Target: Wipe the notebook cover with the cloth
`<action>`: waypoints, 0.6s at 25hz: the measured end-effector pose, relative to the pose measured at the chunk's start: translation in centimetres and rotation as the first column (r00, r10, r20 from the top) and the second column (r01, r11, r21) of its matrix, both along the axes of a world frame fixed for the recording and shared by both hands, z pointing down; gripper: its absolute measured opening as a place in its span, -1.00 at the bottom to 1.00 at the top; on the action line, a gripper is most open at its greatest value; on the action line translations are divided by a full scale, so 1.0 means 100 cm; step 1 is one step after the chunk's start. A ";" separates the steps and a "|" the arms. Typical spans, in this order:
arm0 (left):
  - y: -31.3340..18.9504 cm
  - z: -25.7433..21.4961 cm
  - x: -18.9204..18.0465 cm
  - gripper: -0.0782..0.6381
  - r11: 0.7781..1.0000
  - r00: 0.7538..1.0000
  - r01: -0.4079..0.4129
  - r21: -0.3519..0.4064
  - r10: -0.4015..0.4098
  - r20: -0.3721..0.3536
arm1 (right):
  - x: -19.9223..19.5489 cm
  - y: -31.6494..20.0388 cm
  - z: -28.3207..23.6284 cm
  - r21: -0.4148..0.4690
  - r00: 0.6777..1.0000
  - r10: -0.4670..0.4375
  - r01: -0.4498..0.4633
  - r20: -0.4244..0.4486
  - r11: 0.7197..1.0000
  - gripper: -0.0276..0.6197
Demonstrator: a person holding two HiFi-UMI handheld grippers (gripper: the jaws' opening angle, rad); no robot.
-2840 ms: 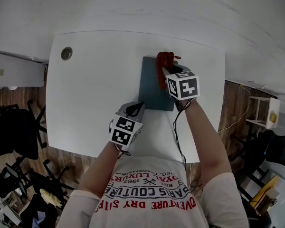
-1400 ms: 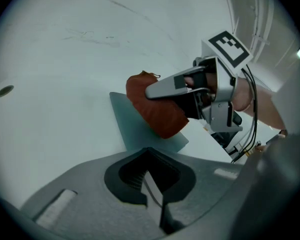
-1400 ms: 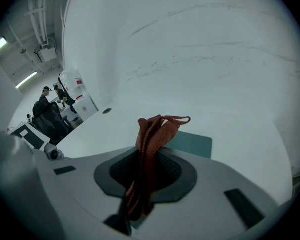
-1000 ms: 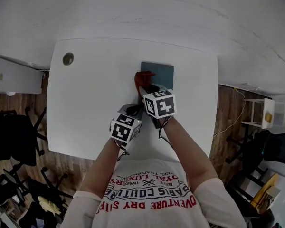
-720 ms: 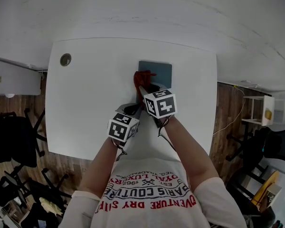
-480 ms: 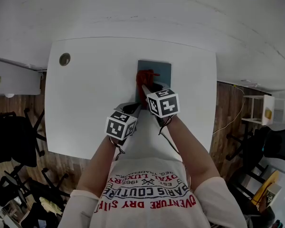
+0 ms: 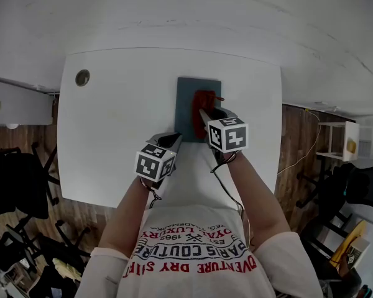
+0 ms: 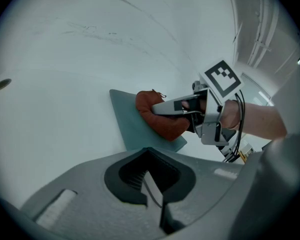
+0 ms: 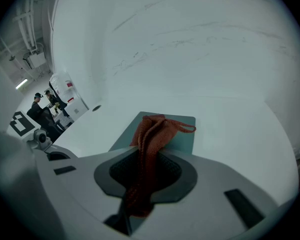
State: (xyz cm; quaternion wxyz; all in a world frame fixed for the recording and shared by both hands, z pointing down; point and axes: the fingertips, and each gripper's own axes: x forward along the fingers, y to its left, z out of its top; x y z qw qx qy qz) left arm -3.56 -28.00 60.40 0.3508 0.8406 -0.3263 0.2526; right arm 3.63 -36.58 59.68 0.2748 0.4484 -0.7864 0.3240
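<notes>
Rust-red and loosely knit, the cloth (image 7: 204, 104) lies bunched on the right half of the notebook (image 7: 185, 107), a thin loop of it sticking out at the far end. The notebook is a plain dark blue-grey rectangle with no print visible on its cover. It lies flat on the white table (image 7: 112, 117), toward the far side and a little right of the middle. The right gripper (image 7: 206, 115) reaches over the near part of the cover, its jaws pinching the cloth. In the right gripper view the cloth (image 9: 149, 144) runs as a folded strip from between the jaws out onto the notebook (image 9: 182, 136). The left gripper (image 7: 173, 140) sits low, just beside the notebook's near left corner. Whether it touches the cover cannot be told. In the left gripper view its jaws are pressed together on nothing, with the right gripper (image 8: 176, 107) and the cloth (image 8: 157, 121) beyond.
</notes>
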 end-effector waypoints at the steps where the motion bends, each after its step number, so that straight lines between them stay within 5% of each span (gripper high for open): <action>1: 0.000 0.000 0.000 -0.76 1.000 1.000 0.001 0.000 -0.001 0.001 | 0.005 0.001 0.001 -0.001 1.000 0.008 -0.008 -0.001 1.000 -0.66; 15: 0.001 0.000 0.000 -0.76 1.000 1.000 0.006 0.022 -0.006 0.016 | 0.089 0.021 0.007 -0.050 0.980 0.196 -0.198 -0.043 0.979 -0.67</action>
